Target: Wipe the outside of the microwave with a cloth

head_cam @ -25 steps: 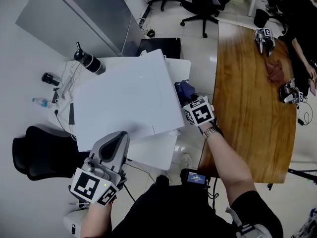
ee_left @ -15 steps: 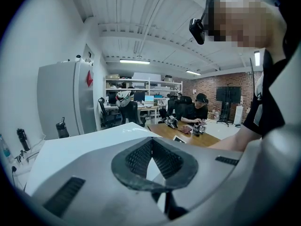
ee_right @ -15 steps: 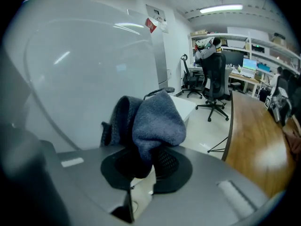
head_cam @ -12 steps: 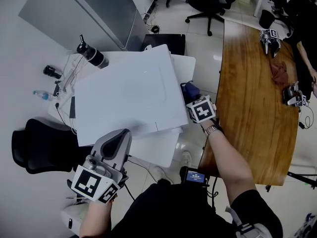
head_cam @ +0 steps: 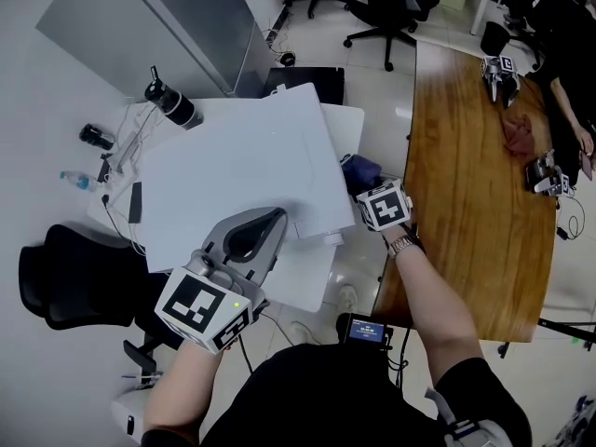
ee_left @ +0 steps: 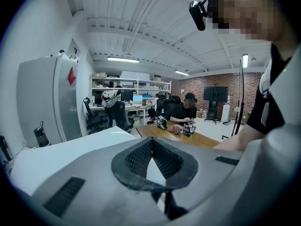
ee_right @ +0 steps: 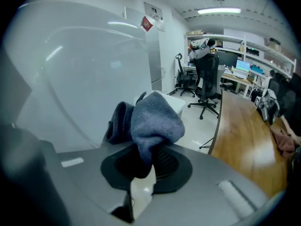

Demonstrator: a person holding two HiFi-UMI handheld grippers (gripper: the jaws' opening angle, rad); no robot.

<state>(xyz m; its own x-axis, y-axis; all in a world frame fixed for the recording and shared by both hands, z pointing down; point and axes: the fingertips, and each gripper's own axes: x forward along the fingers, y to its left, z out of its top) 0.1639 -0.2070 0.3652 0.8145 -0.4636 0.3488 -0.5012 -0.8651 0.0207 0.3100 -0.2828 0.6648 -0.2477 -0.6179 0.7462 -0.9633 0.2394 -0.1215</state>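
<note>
The white microwave fills the middle of the head view, seen from above. A blue-grey cloth hangs bunched against its right side, with my right gripper shut on it. In the right gripper view the cloth bulges out of the jaws of my right gripper, beside the microwave's glossy white wall. My left gripper is shut and holds nothing. It lies over the near edge of the microwave's top. The left gripper view has the left gripper above that white top.
A long wooden table stands close on the right, with spare grippers and a red cloth on it. A black bottle and cables lie behind the microwave on the left. A black chair stands at near left.
My left gripper has swung up and to the right, from below the microwave's near edge to over it. The right gripper with the cloth has hardly shifted along the right side.
</note>
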